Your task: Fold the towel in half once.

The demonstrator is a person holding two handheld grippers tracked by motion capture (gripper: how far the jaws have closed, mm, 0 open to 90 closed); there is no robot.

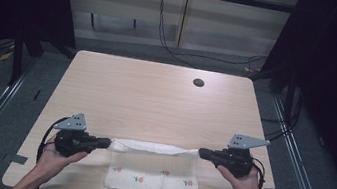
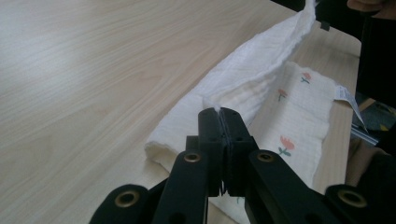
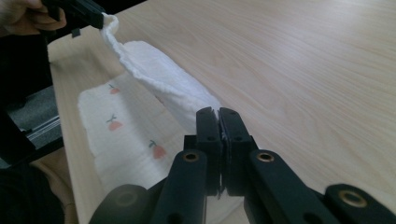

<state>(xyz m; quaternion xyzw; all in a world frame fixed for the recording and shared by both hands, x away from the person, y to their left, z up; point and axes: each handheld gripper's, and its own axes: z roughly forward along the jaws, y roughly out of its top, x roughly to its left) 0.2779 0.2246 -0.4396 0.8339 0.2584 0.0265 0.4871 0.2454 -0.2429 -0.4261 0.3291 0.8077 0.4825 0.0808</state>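
The high view looks forward and down over the whole table [image 1: 156, 97] from the person's side. Each gripper view sits close and low behind its own fingers, facing the other; all share the white cloth [image 1: 153, 168].

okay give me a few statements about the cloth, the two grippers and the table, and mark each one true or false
1. The left gripper is clamped on a corner of the white cloth. True.
2. The right gripper hangs open above the cloth. False: its jaws are shut on the cloth's other far corner.
3. The cloth's far edge is lifted between the grippers. True.
4. The cloth is plain white. False: small flowers are printed on it.
5. The round hole in the table lies under the cloth. False: it is at the far side, uncovered.
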